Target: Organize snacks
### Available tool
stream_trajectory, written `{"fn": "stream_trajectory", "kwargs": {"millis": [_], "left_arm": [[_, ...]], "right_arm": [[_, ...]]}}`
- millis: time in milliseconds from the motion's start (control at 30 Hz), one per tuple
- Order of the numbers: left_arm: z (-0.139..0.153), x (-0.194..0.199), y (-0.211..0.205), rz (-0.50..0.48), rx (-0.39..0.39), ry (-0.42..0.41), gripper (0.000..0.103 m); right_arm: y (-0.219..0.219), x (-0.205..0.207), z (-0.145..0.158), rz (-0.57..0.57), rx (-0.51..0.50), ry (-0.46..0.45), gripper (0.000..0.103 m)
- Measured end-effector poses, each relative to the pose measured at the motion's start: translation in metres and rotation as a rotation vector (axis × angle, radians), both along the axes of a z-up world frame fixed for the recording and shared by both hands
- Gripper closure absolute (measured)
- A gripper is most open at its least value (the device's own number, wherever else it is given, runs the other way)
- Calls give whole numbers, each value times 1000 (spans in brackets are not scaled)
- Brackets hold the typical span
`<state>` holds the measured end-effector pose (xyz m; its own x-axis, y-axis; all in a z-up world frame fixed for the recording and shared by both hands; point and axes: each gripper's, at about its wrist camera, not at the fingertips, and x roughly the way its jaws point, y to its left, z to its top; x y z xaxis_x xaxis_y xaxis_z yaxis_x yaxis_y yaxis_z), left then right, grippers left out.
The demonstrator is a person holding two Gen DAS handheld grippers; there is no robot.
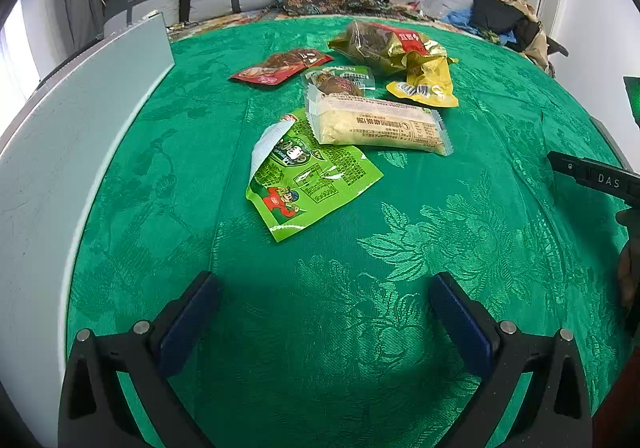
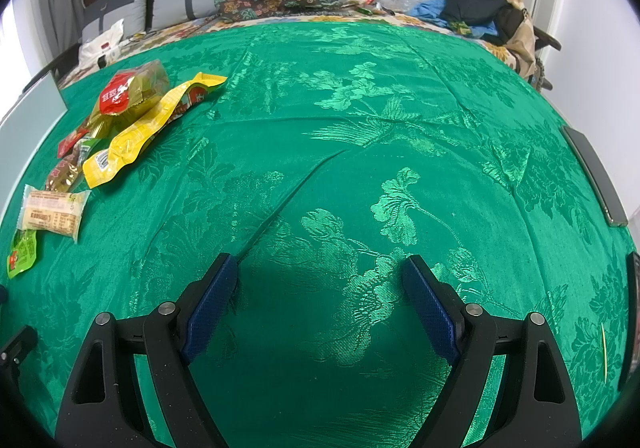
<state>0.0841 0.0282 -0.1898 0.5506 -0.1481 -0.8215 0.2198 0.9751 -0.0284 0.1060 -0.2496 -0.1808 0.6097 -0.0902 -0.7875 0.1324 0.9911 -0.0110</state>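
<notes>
Reaching: left tool (image 1: 324, 312), spread and empty, toward the crinkled green foil packet (image 1: 308, 179)
Grip: pinch its raised edge off the green cloth counter (image 1: 460, 240)
Right tool (image 2: 320, 300): spread, empty

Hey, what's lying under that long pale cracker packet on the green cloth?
The pale cracker packet overlaps two packs: the bright green packet at its near edge, and a brown snack in a green-labelled wrapper at its far end. The parts of each beneath it are covered.

Six snack packets lie clustered on the green tablecloth (image 1: 460, 232) toward its left edge: a light green wrapper (image 1: 308, 179), a pale clear-wrapped bar (image 1: 376, 123) and a small green pack (image 1: 340, 79). Behind lie a red packet (image 1: 280, 67), a yellow pouch (image 1: 428, 83) and a gold bag (image 1: 384, 43).
</notes>
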Motion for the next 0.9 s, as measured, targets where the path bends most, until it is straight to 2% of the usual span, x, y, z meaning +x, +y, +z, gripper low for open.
{"fn": "stream_trajectory", "kwargs": {"millis": [67, 100, 167, 200, 300, 400, 500, 600, 800, 867, 900], "left_arm": [[5, 10, 1, -4, -7, 75, 1], [8, 17, 2, 0, -35, 107, 1], [22, 33, 7, 22, -115, 121, 1], [28, 40, 8, 32, -124, 111, 1], [39, 72, 6, 42, -92, 101, 1], [30, 102, 5, 57, -24, 140, 3], [19, 118, 10, 75, -17, 175, 5], [9, 124, 17, 94, -36, 205, 5], [3, 118, 21, 70, 9, 180, 4], [5, 113, 24, 44, 17, 174, 10], [6, 109, 25, 35, 16, 169, 20]], "right_arm": [[0, 0, 0, 0, 0, 0, 16], [0, 0, 0, 0, 0, 0, 16], [0, 0, 0, 0, 0, 0, 16], [0, 0, 0, 0, 0, 0, 16], [0, 0, 0, 0, 1, 0, 15], [0, 0, 0, 0, 0, 0, 15], [0, 0, 0, 0, 0, 0, 15], [0, 0, 0, 0, 0, 0, 15], [0, 0, 0, 0, 0, 0, 15], [0, 0, 0, 0, 0, 0, 15], [0, 0, 0, 0, 0, 0, 15]]}}
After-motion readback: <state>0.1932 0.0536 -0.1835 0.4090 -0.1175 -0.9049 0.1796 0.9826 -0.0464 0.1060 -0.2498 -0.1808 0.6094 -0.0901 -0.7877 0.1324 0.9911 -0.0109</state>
